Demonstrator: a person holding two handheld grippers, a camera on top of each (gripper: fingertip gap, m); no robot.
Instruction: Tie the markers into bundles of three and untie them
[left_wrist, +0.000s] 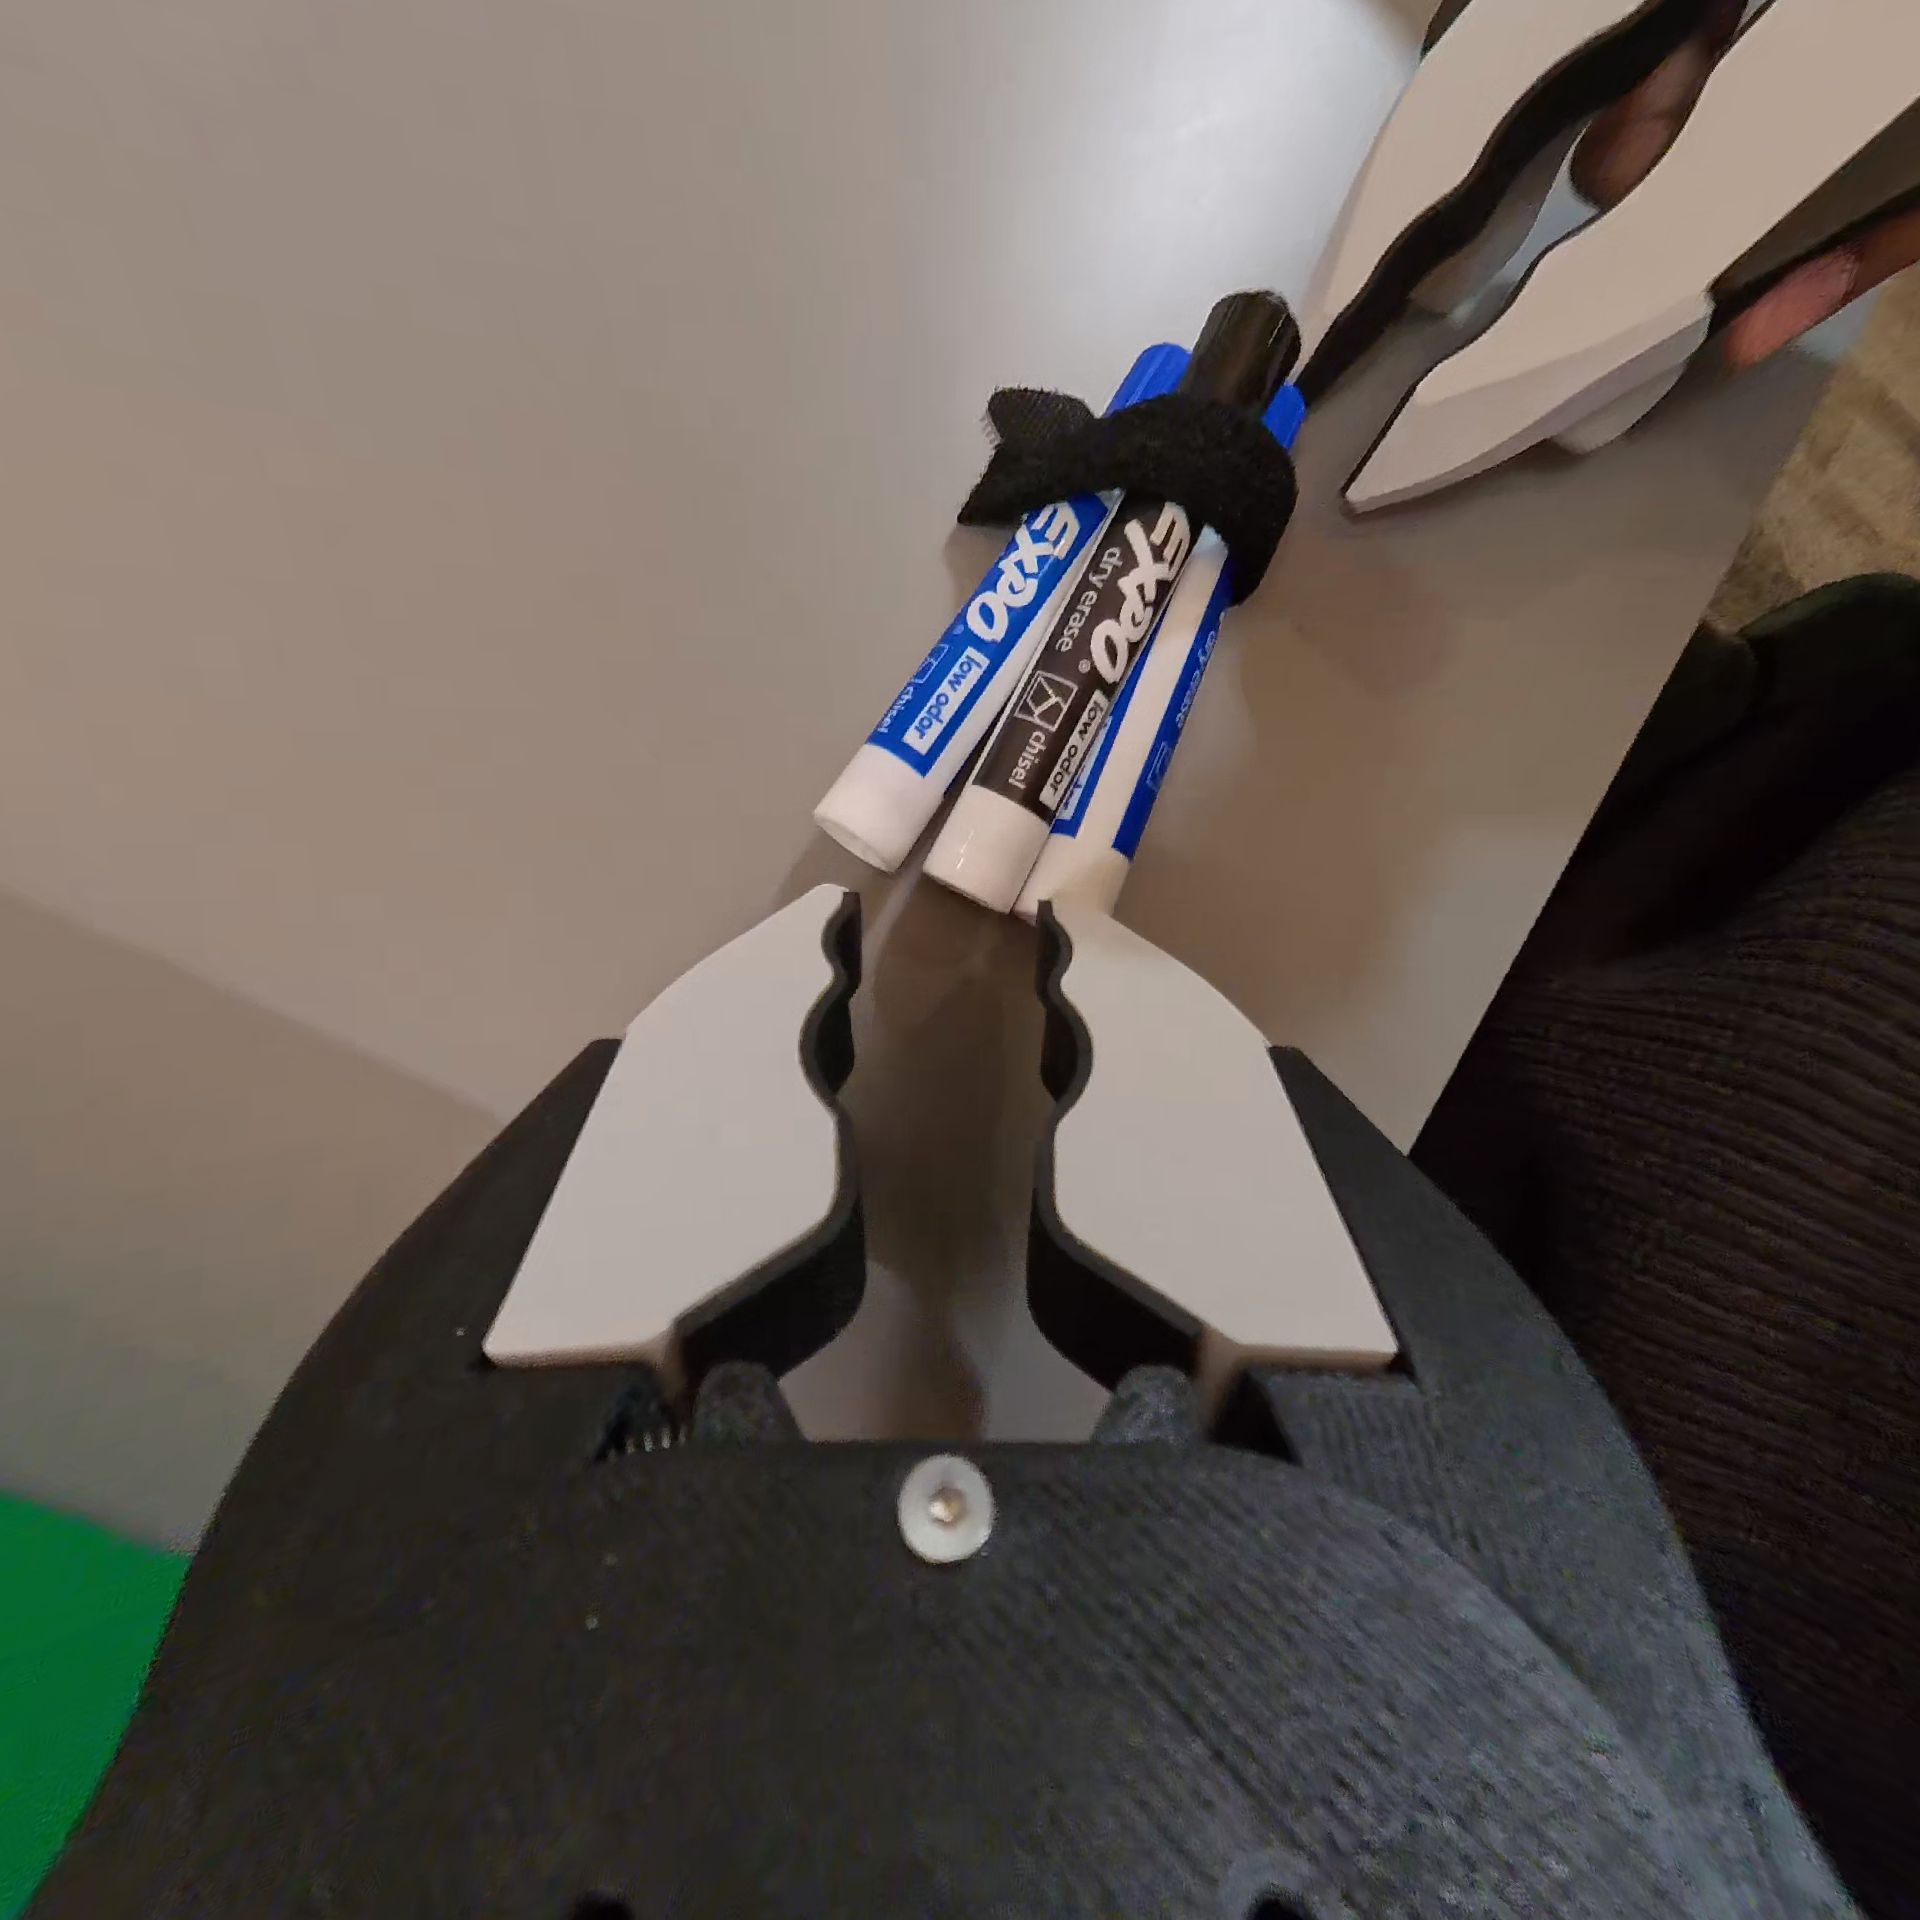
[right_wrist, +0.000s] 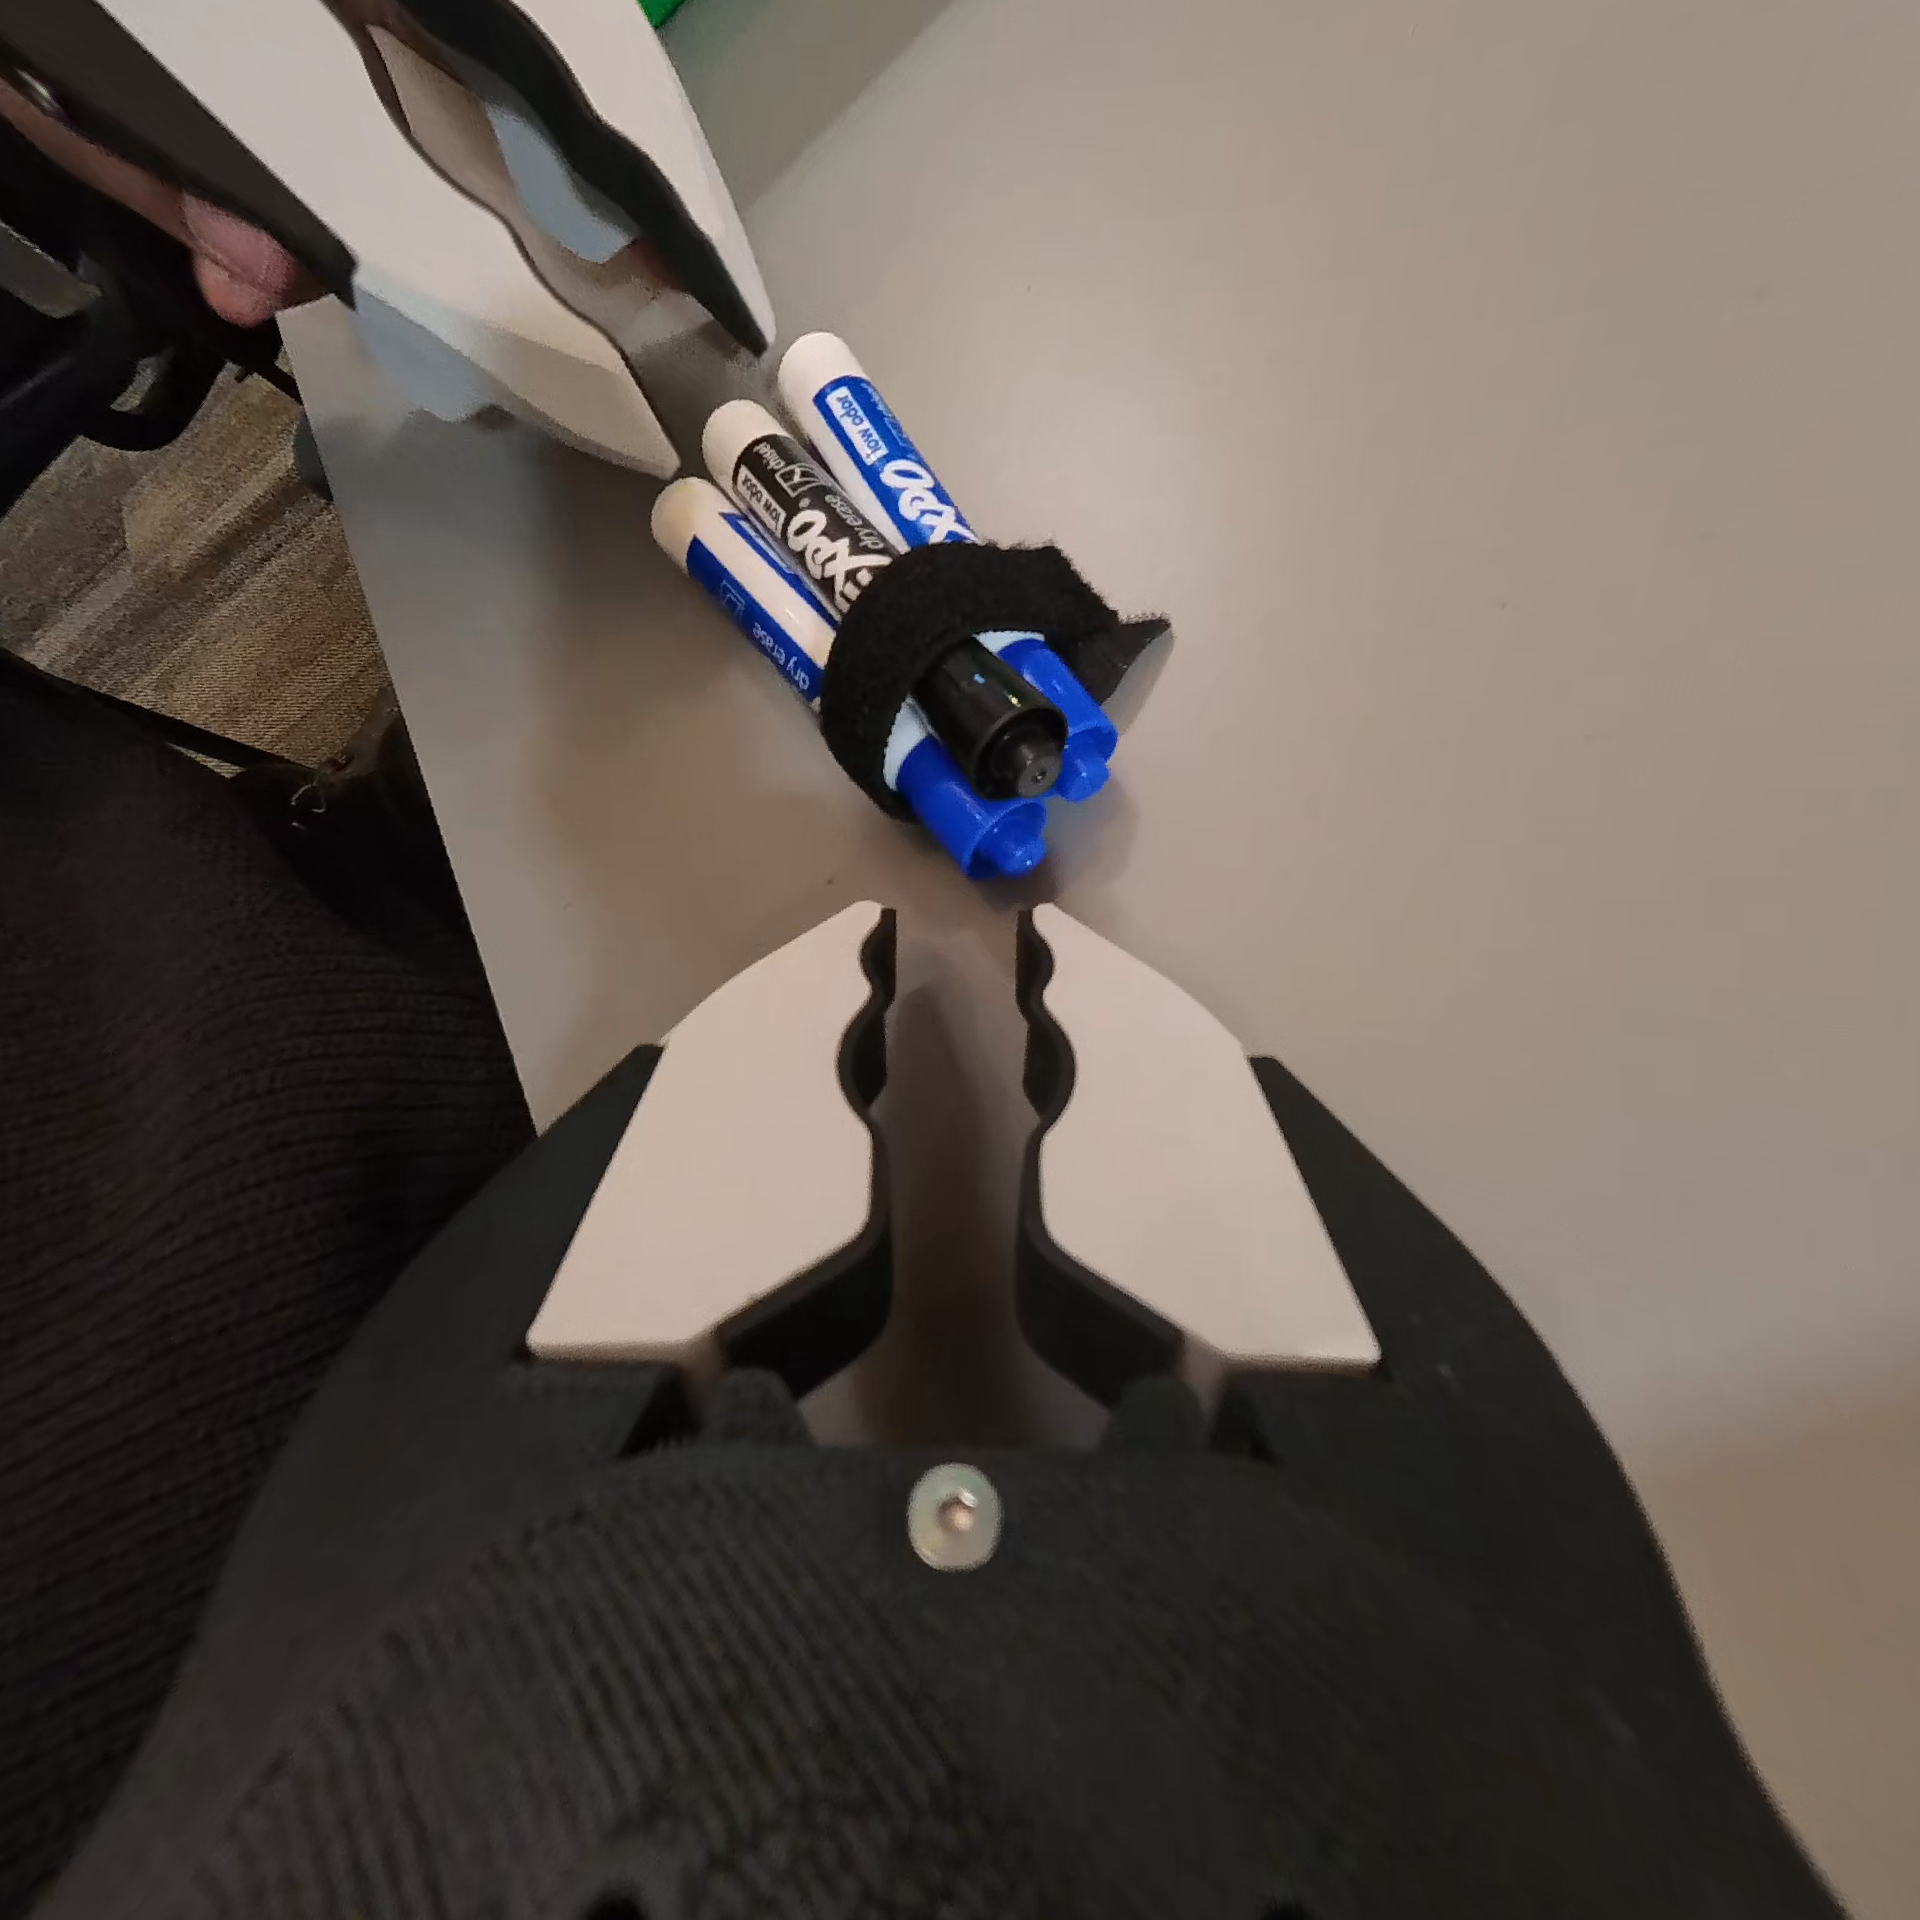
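Three markers (left_wrist: 1049, 665), bound by a black strap (left_wrist: 1153, 457), lay between the two grippers. Left gripper (left_wrist: 948, 906) and right gripper (right_wrist: 956, 914) both gaped empty. The bundle looked light, stiff and slippery; the strap seemed the best hold.

Your left hand-held gripper (left_wrist: 948, 909) points along the bench (left_wrist: 416, 416) at a bundle of three markers (left_wrist: 1049, 665) lying just ahead of its fingertips, blunt ends toward you, one marker riding on top of the other two, with a strap (left_wrist: 1153, 457) wrapped around the bundle at its far, capped end. Your right hand-held gripper (right_wrist: 956, 920) faces the same bundle (right_wrist: 831, 540) from the opposite end, the caps just ahead of its tips and slightly to the right. The bench edge runs close on the right of your left hand-held gripper, with the floor (left_wrist: 1829, 436) beyond it.
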